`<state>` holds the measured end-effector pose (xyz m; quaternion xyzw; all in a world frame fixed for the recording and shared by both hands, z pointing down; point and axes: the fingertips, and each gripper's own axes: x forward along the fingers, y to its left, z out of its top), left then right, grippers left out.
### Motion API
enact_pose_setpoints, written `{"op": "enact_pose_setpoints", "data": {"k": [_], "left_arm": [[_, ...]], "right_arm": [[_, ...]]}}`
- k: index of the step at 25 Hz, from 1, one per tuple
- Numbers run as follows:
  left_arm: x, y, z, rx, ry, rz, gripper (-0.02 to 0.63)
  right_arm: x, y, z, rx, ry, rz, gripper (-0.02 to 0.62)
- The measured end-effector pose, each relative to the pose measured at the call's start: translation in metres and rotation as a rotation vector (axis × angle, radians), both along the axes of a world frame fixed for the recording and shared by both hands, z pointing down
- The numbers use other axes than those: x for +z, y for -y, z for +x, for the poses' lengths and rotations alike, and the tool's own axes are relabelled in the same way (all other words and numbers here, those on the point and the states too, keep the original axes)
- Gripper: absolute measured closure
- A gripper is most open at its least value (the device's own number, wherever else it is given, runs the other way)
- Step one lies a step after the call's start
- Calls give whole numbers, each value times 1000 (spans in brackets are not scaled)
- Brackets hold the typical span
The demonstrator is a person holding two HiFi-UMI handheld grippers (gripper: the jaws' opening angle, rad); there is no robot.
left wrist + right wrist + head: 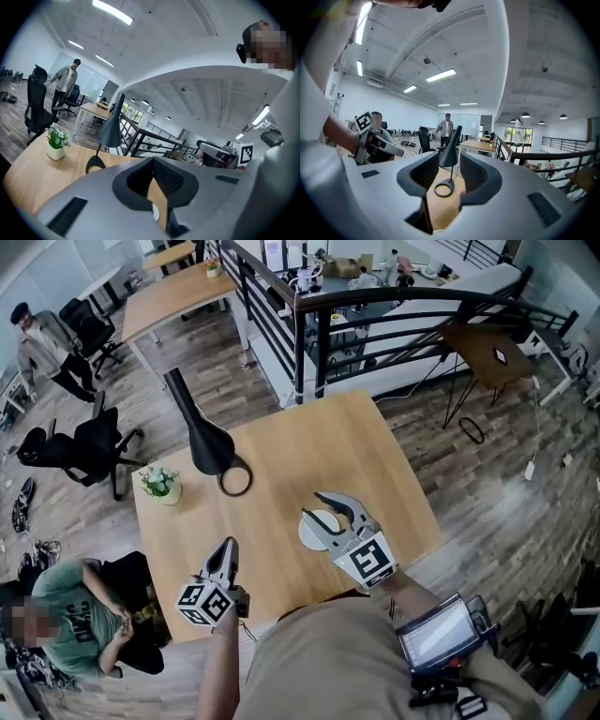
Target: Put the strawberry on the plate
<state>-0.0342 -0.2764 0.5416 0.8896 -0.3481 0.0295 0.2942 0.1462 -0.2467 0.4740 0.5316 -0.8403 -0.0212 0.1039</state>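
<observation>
My right gripper (pixel 311 504) hangs with its jaws spread wide and empty. The white plate (pixel 324 521) lies directly beneath them, and the black lamp (pixel 450 157) stands well ahead, framed in the gap. My left gripper (pixel 228 546) has its jaws parted by only a narrow slit, gripping nothing, with the plate off to their right. I cannot make out the strawberry in any view.

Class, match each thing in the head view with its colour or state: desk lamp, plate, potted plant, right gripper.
Things:
1. desk lamp
2. plate
3. potted plant
4. right gripper

Descriptions:
A. white and round
B. black, with a ring base
C. jaws apart, above the plate
D. green leaves in a pale pot

Pairs: 1-B, 2-A, 3-D, 4-C
</observation>
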Motion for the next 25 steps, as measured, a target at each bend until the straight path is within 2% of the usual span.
{"op": "enact_pose_setpoints", "data": {"k": [7, 15, 25], "left_arm": [[9, -8, -9, 23, -1, -21, 603], [15, -15, -14, 26, -19, -48, 603], [14, -21, -8, 32, -34, -53, 603]], "right_arm": [[30, -9, -13, 18, -71, -107, 479], [38, -16, -26, 13, -85, -116, 491], [35, -21, -24, 20, -89, -100, 507]]}}
